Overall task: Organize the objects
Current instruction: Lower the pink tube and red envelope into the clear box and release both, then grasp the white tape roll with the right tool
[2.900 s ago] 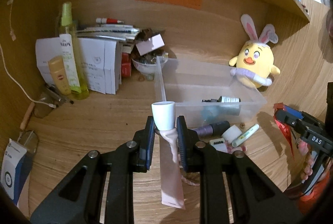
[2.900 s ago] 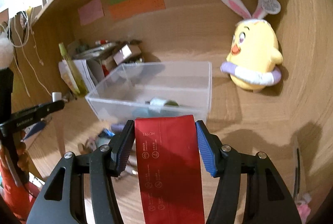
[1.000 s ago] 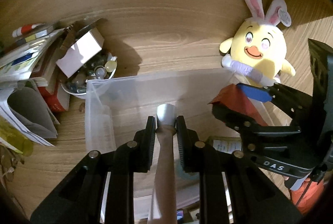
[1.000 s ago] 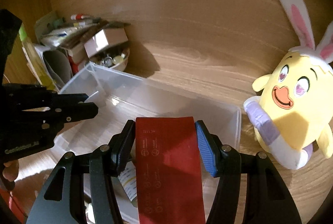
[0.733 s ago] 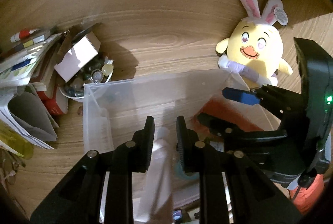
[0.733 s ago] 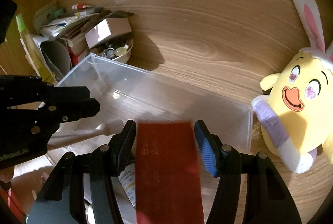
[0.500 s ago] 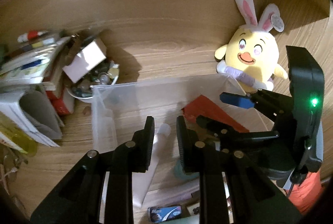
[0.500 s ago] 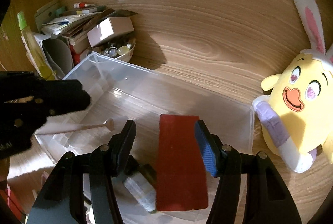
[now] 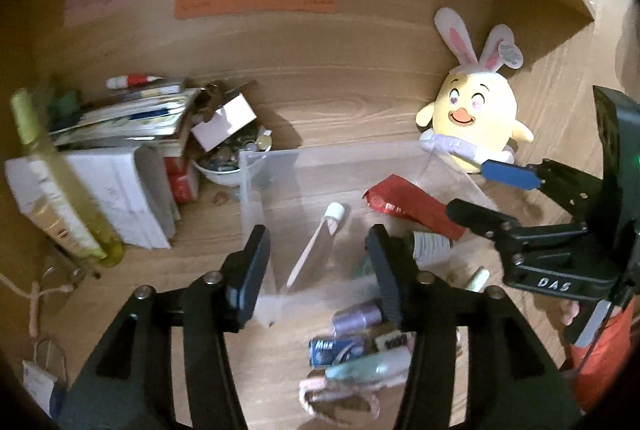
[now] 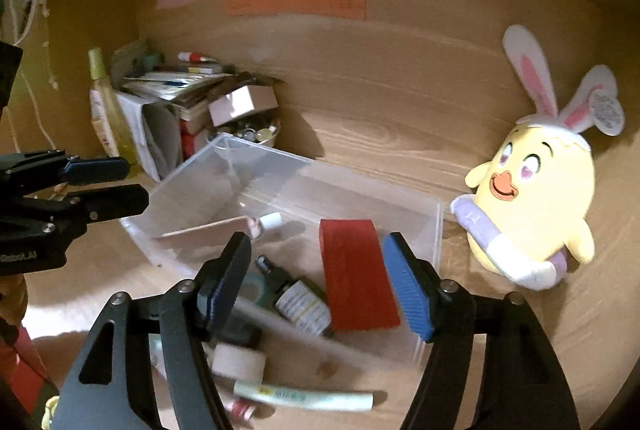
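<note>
Just ahead of the left tool [image 9: 318, 262], a clear plastic bin [image 9: 256, 206] sits on the wooden table [image 9: 352, 102]. Its jaws are opening with nothing pressed between them; the pink tube with a white cap [image 9: 316, 246] lies loose on the bin floor beyond the fingertips. To that tool's right, the right tool [image 10: 316, 282] hangs over the same bin, its jaws also opening and clamping nothing. The red packet [image 10: 354, 274] lies flat in the bin below and between its blue-padded fingers, apart from both pads. Beside the packet, toward the right tool's left finger, rests a dark bottle with a white label [image 10: 298, 296]. Nearer than the bin, under both tools, small items lie scattered on the table, among them a pale green tube [image 10: 304, 398]. Beyond the bin's right end sits a yellow chick plush with bunny ears [image 10: 536, 198].
</note>
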Tool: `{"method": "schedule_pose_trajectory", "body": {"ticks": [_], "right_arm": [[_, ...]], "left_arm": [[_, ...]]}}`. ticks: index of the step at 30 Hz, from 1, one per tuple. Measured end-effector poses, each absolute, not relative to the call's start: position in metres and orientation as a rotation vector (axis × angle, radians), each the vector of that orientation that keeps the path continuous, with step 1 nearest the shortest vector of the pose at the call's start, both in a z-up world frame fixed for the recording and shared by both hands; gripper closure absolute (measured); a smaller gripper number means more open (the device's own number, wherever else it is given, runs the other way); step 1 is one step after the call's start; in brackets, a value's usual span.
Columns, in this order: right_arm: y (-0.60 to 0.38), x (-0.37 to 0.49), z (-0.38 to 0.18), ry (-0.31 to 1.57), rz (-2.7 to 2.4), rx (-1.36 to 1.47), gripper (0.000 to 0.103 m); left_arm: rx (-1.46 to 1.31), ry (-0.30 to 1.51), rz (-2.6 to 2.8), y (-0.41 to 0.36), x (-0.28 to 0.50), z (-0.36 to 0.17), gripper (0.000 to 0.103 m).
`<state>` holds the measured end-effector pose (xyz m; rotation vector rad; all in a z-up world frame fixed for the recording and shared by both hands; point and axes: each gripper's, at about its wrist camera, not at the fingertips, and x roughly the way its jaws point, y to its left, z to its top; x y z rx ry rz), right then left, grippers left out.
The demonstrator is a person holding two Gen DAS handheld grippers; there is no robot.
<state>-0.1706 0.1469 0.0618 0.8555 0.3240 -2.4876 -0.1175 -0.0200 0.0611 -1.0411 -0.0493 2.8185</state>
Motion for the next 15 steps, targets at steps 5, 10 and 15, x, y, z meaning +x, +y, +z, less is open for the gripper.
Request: {"method": "schedule_pose_trajectory", "body": {"ticks": [5,10,15], "right_arm": [[0.157,-0.146,0.059,0.301,-2.500,0.837,0.038],[0.166,-0.126,0.050,0.276,-2.497,0.859,0.037],[0.168,-0.111,0.037,0.260,-2.491,0.881,0.038]], "left_arm": [[-1.043,-0.035,2.827,-0.020,-0.092,0.054,0.048],[-1.081,-0.046,2.807,-0.018,-0.072,0.040,0.048],[-1.138,-0.039,2.778,-0.014,-0.055,0.019,0.048]]}}
